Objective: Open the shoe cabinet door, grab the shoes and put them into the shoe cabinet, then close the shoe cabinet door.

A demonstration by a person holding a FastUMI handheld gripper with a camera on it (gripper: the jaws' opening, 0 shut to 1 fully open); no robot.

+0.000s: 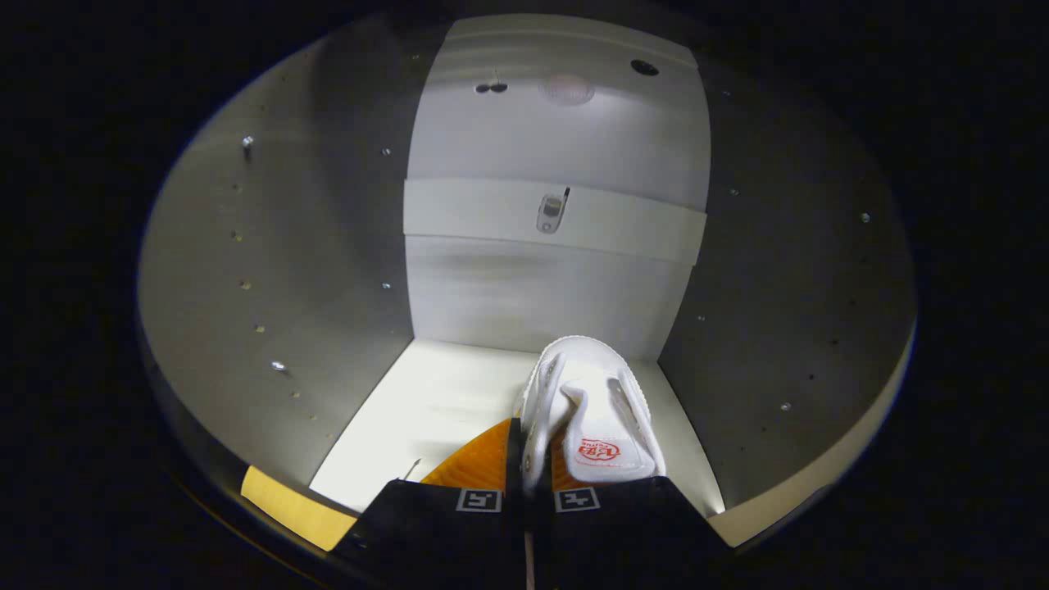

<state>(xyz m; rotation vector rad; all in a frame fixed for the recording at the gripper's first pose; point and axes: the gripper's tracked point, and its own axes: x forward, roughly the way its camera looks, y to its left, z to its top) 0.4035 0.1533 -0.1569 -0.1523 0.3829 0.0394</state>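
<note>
I am looking into the open shoe cabinet (270, 270), with its grey side walls and pale back wall. A white shoe (602, 401) with a red logo on its tongue points toe-first toward the back wall, over the cabinet's bright floor (426, 410). My gripper (524, 471) is shut on the shoe's left side wall: one finger (475, 467) presses outside it, the other (561, 471) sits inside the shoe opening. Whether the sole rests on the floor is hidden.
A pale cross rail (492, 215) with a small metal fitting (551, 213) spans the back wall above the shoe. Both side walls carry rows of shelf-pin holes. Bare floor lies left of the shoe. A yellowish strip (287, 504) marks the left front edge.
</note>
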